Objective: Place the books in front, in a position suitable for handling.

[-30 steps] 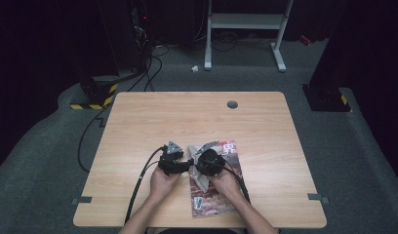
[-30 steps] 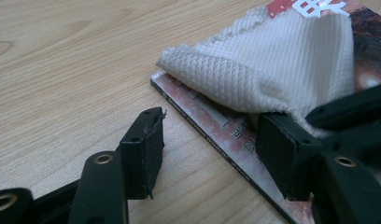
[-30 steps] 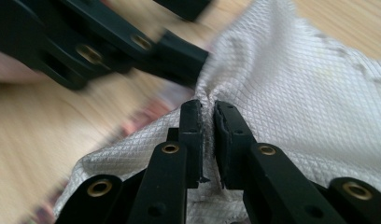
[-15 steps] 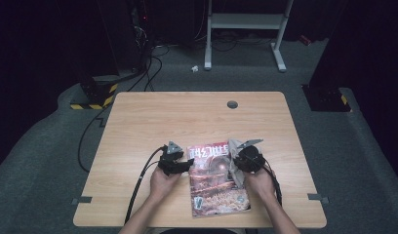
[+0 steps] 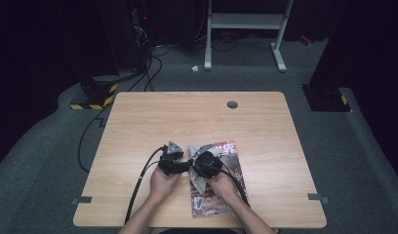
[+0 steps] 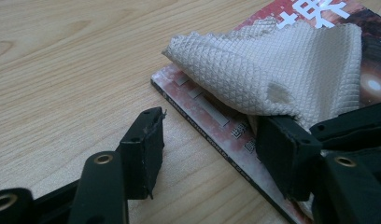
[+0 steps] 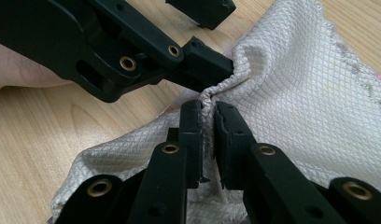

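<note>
Wooden bench [image 5: 153, 122] carries our magazine [image 5: 231, 187] at about five o'clock. Half a second ago our right tongs [image 7: 206, 125] had swung out toward three o'clock; now they're back over the cover, pinching the cream cloth [image 7: 296, 107], likely mid-wipe. Left tongs [image 6: 212, 140] stand spread at the magazine's spine, steadying
</note>
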Demonstrator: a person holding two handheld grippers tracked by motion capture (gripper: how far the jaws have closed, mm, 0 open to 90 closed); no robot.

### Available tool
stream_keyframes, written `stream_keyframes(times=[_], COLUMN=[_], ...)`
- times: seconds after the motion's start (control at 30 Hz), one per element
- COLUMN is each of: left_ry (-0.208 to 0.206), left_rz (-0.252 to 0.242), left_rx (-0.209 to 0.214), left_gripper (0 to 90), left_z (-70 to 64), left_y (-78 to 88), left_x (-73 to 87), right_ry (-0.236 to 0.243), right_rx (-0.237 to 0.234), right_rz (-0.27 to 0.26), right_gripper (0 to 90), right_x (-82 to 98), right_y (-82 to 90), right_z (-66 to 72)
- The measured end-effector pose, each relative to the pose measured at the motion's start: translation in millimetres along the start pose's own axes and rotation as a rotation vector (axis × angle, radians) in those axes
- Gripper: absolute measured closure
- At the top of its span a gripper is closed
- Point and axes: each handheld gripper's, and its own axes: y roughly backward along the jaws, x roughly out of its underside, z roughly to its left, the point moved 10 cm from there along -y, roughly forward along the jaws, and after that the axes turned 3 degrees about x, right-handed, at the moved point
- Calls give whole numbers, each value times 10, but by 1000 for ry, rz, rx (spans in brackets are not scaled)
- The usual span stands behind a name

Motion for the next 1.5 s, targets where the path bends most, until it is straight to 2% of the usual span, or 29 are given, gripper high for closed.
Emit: stream_keyframes(times=[0.07, 0.1, 0.17, 0.2, 0.23, 0.3, 0.33, 0.37, 0.5, 0.57, 0.67, 0.8, 0.9, 0.93, 1.1, 1.3, 1.4, 1.5], left_ry=[0, -1, -2, -2, -1, -2, -3, -2, -1, 1, 4, 9, 11, 10, 12, 0, 0, 7], left_rz=[0, 0, 1, 1, 0, 0, 0, -1, -1, -2, -4, -6, -7, -6, -4, 9, 25, 19], left_rx=[0, 0, 0, 0, 0, 0, -1, 0, 3, 4, 8, 27, 60, 59, 55, 77, 89, 63], left_gripper=[417, 417, 416, 416, 416, 416, 416, 416, 420, 426, 444, 490, 548, 573, 575, 579, 565, 538], left_z=[0, 0, 0, 1, 0, 1, 1, 0, -2, -6, -15, -46, -96, -109, -152, -238, -220, -147], left_y=[-1, 0, 0, -1, -1, -1, -1, -2, -3, -3, -4, -8, -14, -15, 12, 70, 63, 56], left_x=[0, 0, 0, 0, -1, -1, -1, -2, -3, -3, -4, -5, -5, -2, 26, 86, 71, 53], right_ry=[-25, -31, -25, -29, -47, -77, -77, -158, -247, -274, -301, -305, -310, -311, -290, -260, -246, -213], right_rx=[-34, -37, -2, 27, 42, 83, 83, 137, 183, 194, 166, 143, 129, 129, 127, 120, 135, 178], right_rz=[-8, -7, -3, 2, 7, 8, 8, 6, -16, -8, -12, -16, -21, -18, -8, 6, 11, 8], right_gripper=[809, 808, 803, 801, 800, 792, 792, 779, 712, 653, 653, 697, 728, 741, 783, 815, 819, 818], right_x=[20, 38, 82, 129, 168, 283, 283, 464, 667, 716, 732, 733, 738, 745, 766, 826, 813, 754], right_y=[8, 19, 51, 86, 113, 195, 195, 320, 473, 500, 500, 492, 491, 495, 515, 571, 582, 594], right_z=[-29, -60, -146, -237, -297, -510, -510, -807, -1121, -1187, -1208, -1200, -1201, -1200, -1188, -1135, -1135, -1148])
